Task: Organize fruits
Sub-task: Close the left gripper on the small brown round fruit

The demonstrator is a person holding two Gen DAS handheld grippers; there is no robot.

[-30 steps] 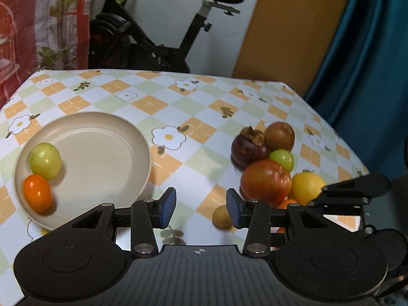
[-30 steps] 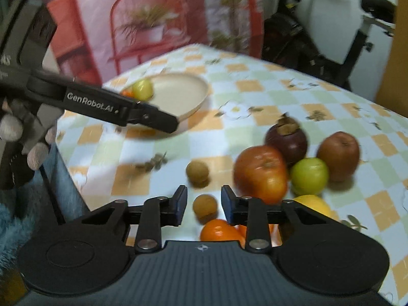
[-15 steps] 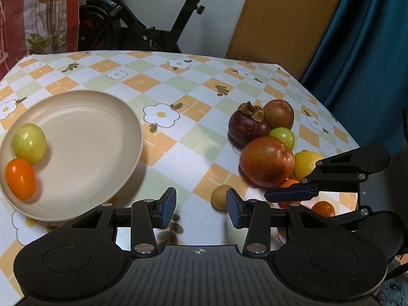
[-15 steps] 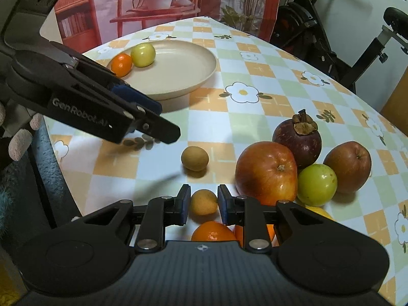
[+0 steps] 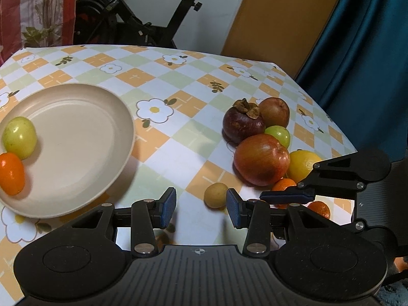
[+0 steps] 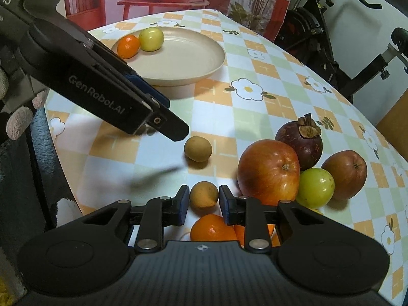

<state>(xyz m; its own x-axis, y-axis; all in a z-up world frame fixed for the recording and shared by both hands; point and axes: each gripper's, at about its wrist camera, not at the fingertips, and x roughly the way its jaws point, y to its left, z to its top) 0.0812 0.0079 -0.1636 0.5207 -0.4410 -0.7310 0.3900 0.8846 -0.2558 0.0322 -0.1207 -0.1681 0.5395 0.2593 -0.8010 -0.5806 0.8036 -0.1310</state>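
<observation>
A beige plate [image 5: 107, 117] holds a green fruit [image 5: 19, 137] and a small orange fruit [image 5: 10, 177]; it also shows in the right wrist view [image 6: 204, 58]. My left gripper [image 5: 201, 207] is open and empty, low over the cloth, with a small tan fruit [image 5: 216, 195] just ahead of its right finger. My right gripper [image 6: 204, 204] is shut on a second small tan fruit [image 6: 204, 195]. The other tan fruit [image 6: 198, 149] lies beyond it. A pile holds a big red apple [image 6: 267, 170], a mangosteen [image 6: 299, 140], a green fruit [image 6: 316, 187], a brown-red apple [image 6: 344, 174] and oranges [image 6: 213, 229].
The table has a checked flower cloth [image 5: 163, 109]; its edges lie near right [image 5: 339, 132] and close below. A yellow lemon [image 5: 303, 163] sits behind the apple. The right gripper's arm [image 5: 331, 181] crosses the pile. An exercise bike [image 5: 142, 23] stands behind the table.
My right gripper has moved down and closed its fingers onto the near tan fruit. My left gripper has shifted right and forward, away from the plate and toward the other tan fruit.
</observation>
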